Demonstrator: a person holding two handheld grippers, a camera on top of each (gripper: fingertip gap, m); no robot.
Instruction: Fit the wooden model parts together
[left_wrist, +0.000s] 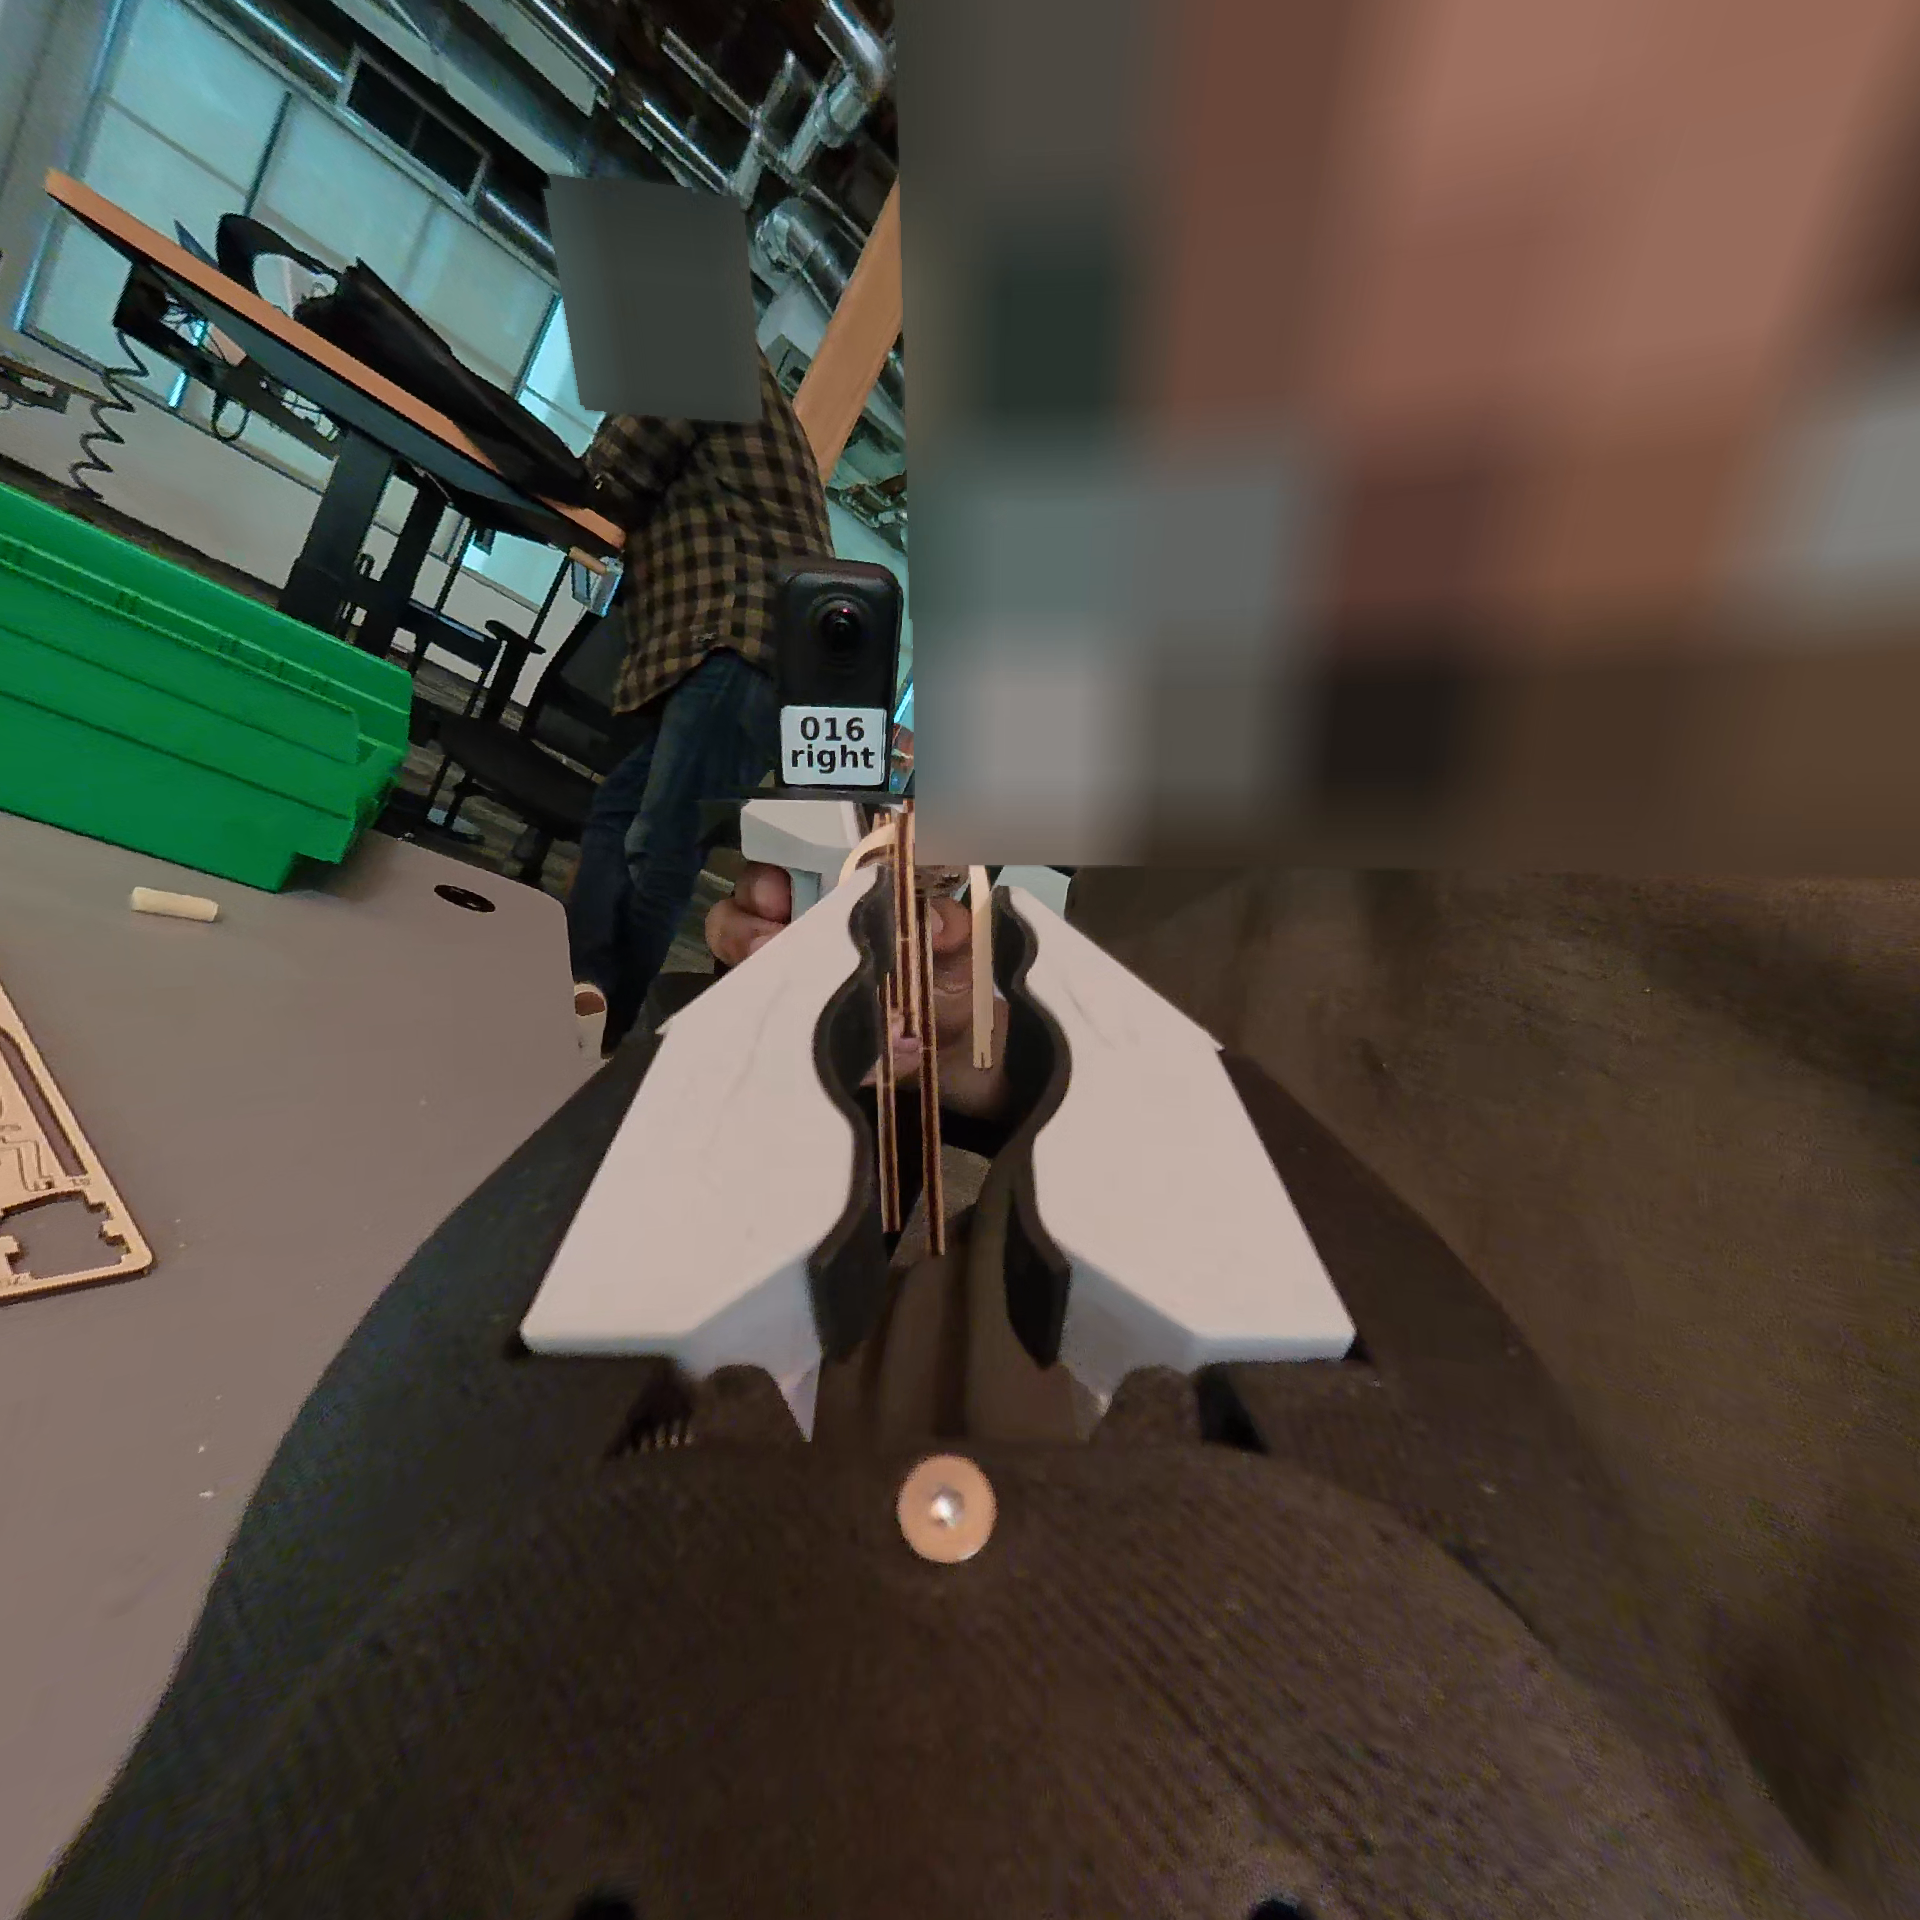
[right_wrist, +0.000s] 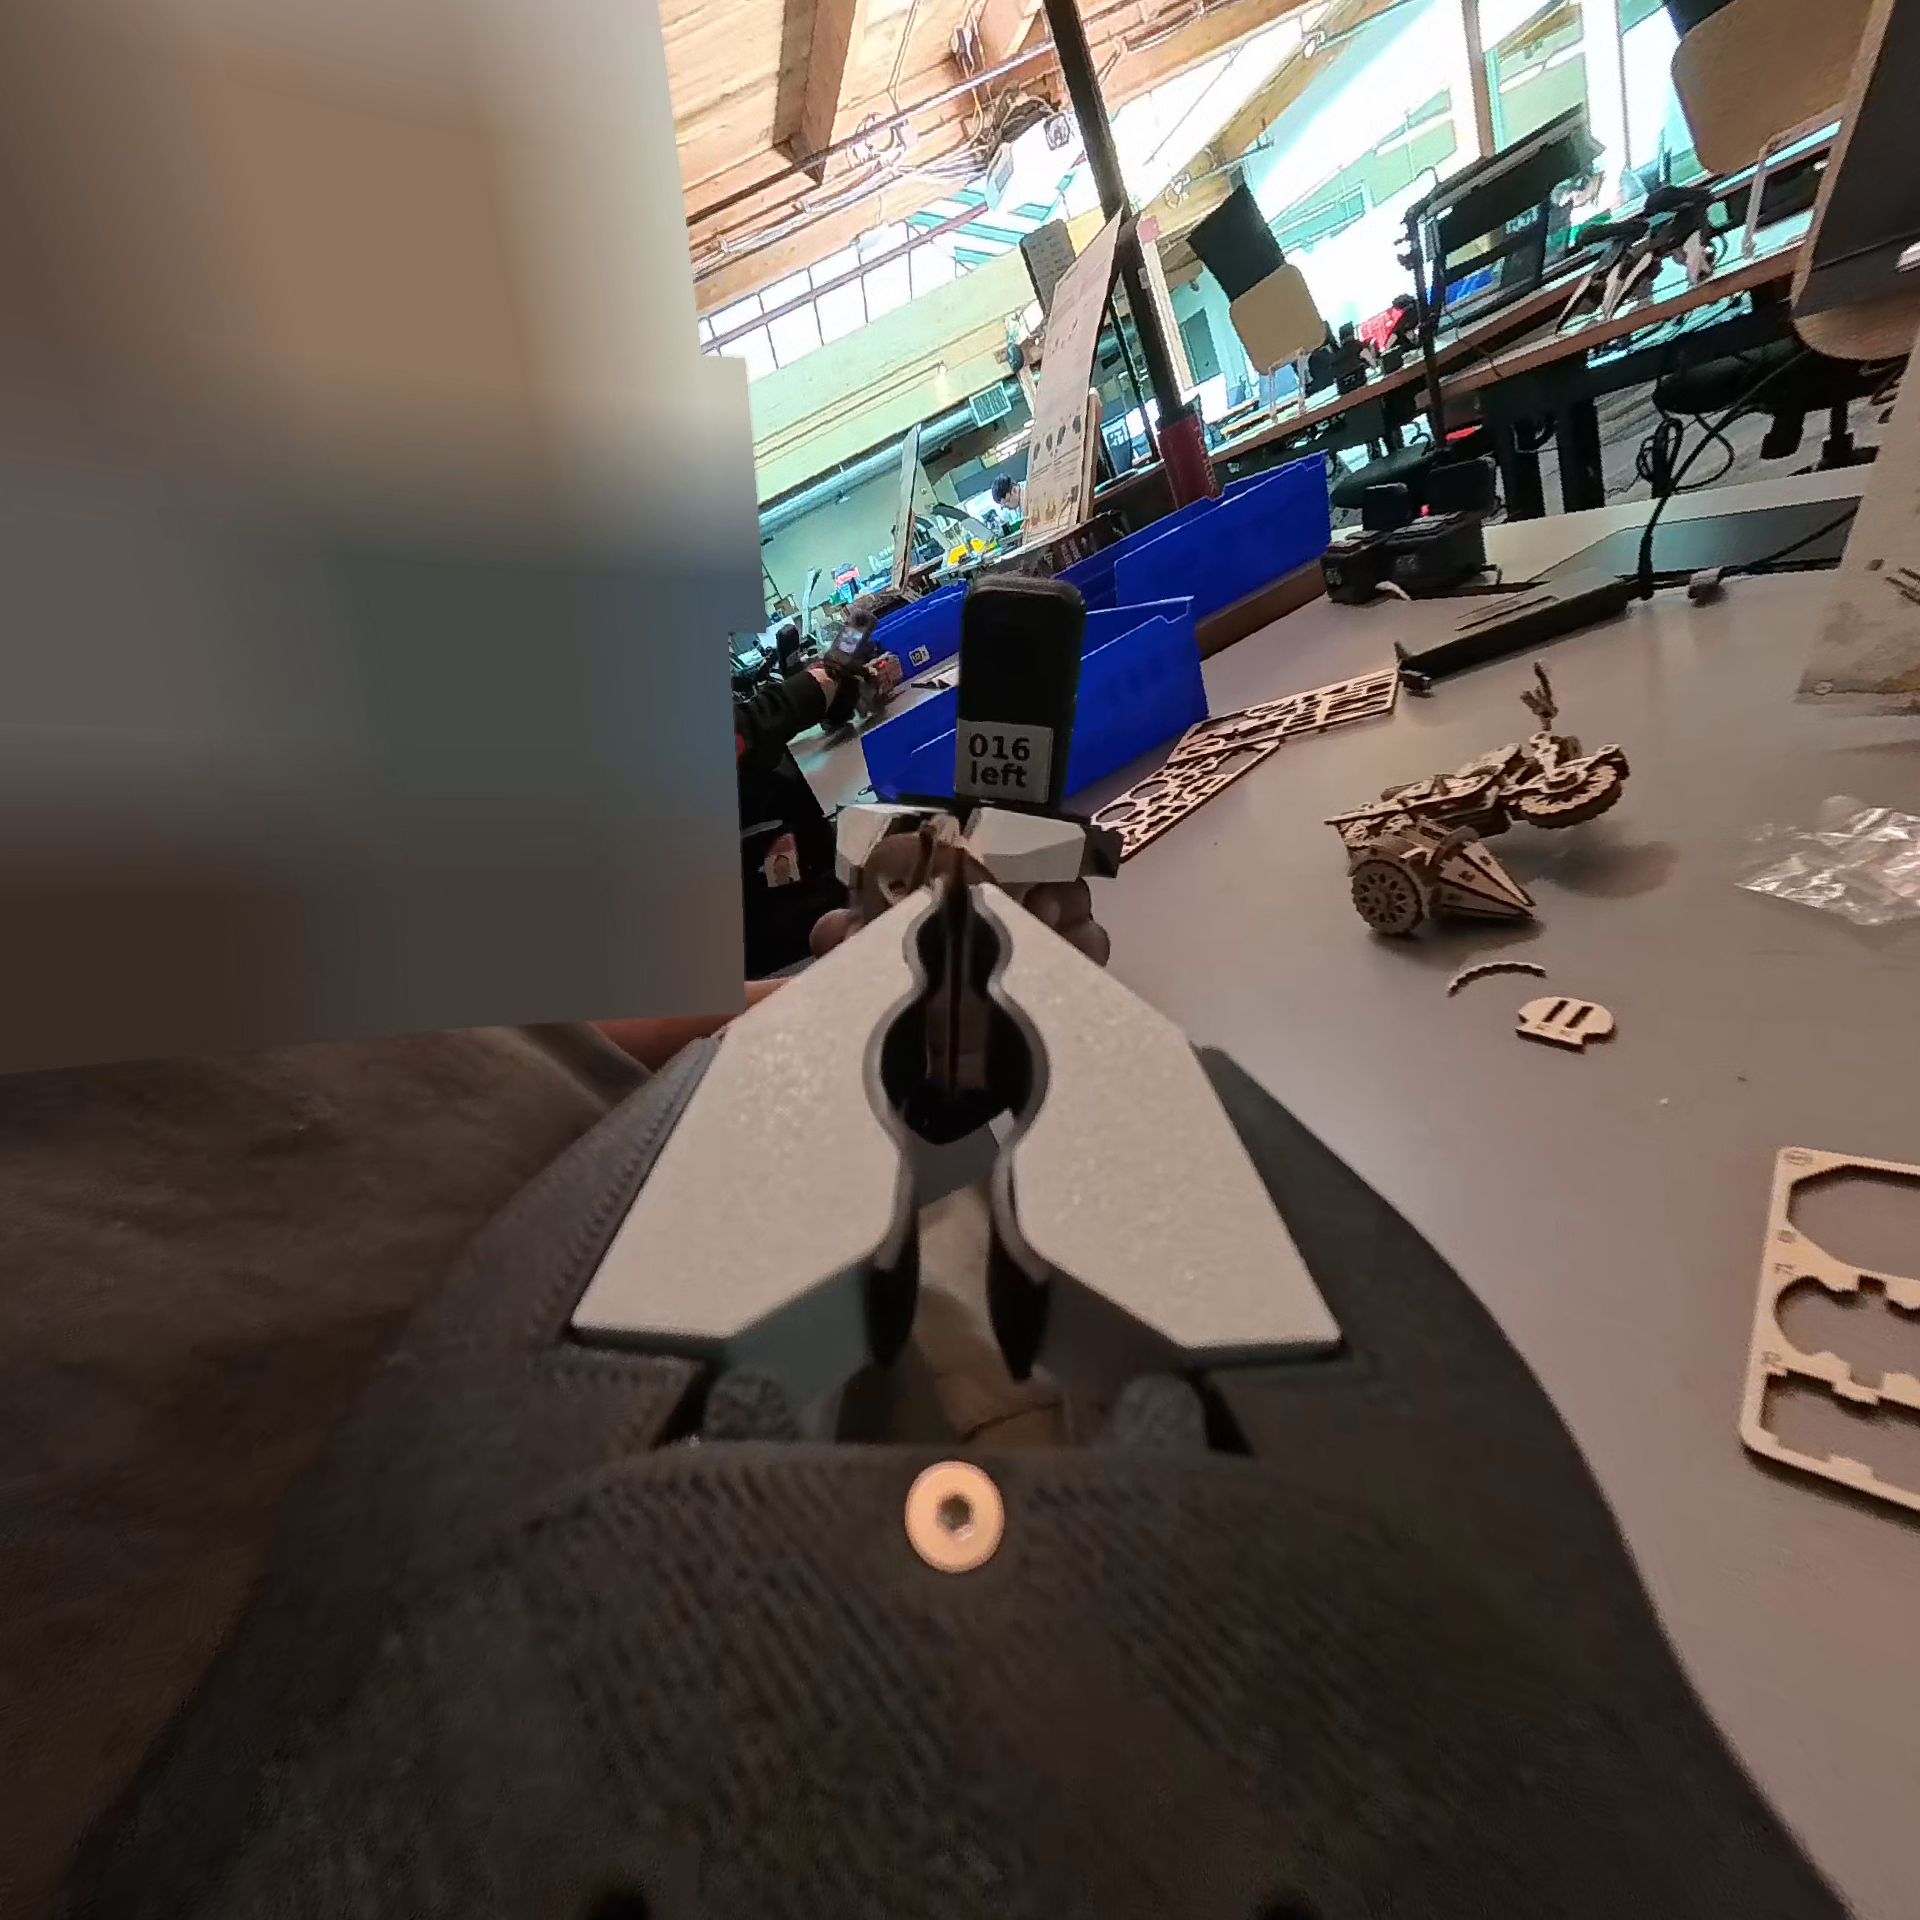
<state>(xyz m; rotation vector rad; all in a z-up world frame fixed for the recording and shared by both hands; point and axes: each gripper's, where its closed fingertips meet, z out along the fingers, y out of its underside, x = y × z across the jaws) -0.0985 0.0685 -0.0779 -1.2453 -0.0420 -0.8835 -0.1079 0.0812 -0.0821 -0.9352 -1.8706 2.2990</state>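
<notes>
My left gripper (left_wrist: 935, 894) is shut on a small wooden assembly (left_wrist: 912, 1091) of thin plates seen edge-on, standing upright between the white fingers (left_wrist: 727, 1143). My right gripper (right_wrist: 951, 904) is shut on a thin flat wooden part (right_wrist: 953, 997), also seen edge-on. The two grippers face each other tip to tip above the grey table (right_wrist: 1351, 1143). The right gripper's camera (left_wrist: 840, 634) shows just beyond my left fingertips, and the left gripper (right_wrist: 971, 836) with its wooden piece (right_wrist: 899, 868) shows just beyond my right fingertips. Where the two parts meet is hidden by the fingers.
A built wooden motorcycle model (right_wrist: 1475, 821), loose small pieces (right_wrist: 1564, 1018), punched-out wooden sheets (right_wrist: 1247, 748) (right_wrist: 1839, 1340) (left_wrist: 62, 1174) and a clear plastic bag (right_wrist: 1839, 862) lie on the table. Blue bins (right_wrist: 1039, 707) and green crates (left_wrist: 177, 707) stand at its far edges. A person in a plaid shirt (left_wrist: 717, 551) stands beyond. The tips of both grippers are at nearly the same place.
</notes>
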